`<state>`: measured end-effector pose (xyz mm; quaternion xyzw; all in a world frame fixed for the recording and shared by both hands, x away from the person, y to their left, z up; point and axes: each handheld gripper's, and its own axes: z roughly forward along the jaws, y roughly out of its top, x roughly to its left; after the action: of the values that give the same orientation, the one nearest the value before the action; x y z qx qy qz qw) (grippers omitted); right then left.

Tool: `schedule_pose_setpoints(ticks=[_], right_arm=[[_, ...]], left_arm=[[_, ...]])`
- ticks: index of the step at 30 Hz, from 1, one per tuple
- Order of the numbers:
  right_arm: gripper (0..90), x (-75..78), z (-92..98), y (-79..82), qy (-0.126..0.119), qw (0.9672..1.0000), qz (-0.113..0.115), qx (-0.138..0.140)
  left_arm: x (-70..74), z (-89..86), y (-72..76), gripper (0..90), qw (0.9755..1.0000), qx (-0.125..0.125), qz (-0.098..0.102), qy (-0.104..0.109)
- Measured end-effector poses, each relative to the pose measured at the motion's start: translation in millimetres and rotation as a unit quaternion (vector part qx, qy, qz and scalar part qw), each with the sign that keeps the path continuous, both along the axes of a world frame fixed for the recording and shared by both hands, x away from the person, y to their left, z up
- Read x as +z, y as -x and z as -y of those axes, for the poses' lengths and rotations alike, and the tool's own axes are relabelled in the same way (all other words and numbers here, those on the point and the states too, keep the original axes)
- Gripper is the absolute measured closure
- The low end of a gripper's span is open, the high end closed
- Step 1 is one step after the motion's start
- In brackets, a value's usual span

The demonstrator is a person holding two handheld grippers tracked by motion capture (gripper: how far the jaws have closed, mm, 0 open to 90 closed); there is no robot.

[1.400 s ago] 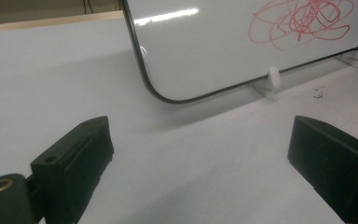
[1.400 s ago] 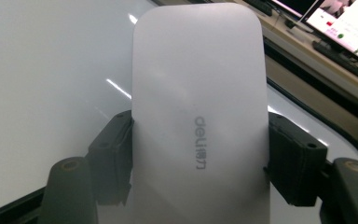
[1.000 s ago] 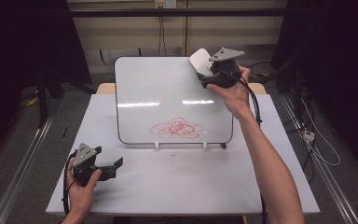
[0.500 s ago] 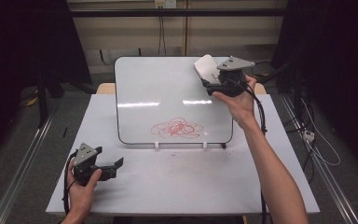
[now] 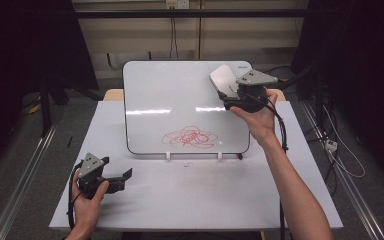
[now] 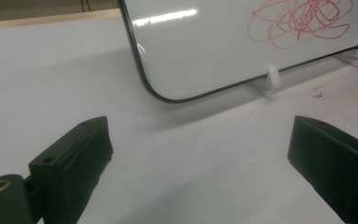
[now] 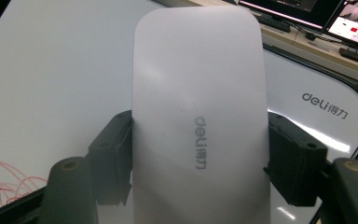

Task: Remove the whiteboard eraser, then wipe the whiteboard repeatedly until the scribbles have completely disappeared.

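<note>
Since the frame a second earlier, the right gripper (image 5: 226, 94) is drifting left and slightly lower across the top right corner of the whiteboard (image 5: 180, 95), carrying the white eraser (image 5: 222, 79) with it, while the left gripper (image 5: 122, 176) is keeping its place near the front left of the table (image 5: 205, 200). The right jaws are pinching the eraser by its two long sides, as the right gripper view is showing, with the eraser (image 7: 200, 112) standing up between them over the whiteboard (image 7: 51, 70). The left jaws are standing spread and holding nothing, pointing along the bare table (image 6: 191, 177) toward the board's lower corner. The red scribble (image 5: 189, 137) is sitting low on the board, well apart from the eraser, and is not yet wiped. The likely next move is a sweep down onto that scribble. The board is only propped on small white feet (image 5: 167, 155), so a hard push from the eraser could be tipping it back or sliding it, and no gripper is steadying it. A grip this far down the eraser could also be letting it twist under pressure, leaving streaks of red behind.
</note>
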<state>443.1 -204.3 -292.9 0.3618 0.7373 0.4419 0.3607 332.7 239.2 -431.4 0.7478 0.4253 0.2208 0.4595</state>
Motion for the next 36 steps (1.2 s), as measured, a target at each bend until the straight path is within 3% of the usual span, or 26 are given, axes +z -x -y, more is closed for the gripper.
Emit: schedule_pose_setpoints(ticks=[7,23,36], right_arm=[[31.6,-6.0,1.2,9.1,-0.002,1.0,0.001,0.006],[31.6,-21.8,-1.1,25.0,0.014,0.9999,0.004,0.007],[31.5,-41.7,-6.1,42.3,0.02,0.9997,0.005,0.011]], left_arm=[[1.5,0.9,2.4,5.5,1.0,0.0,0.005,0.006],[-1.7,-5.4,2.5,5.5,0.9997,0.006,-0.012,0.021],[-1.0,-0.8,4.4,5.5,0.9998,-0.003,-0.011,0.017]])
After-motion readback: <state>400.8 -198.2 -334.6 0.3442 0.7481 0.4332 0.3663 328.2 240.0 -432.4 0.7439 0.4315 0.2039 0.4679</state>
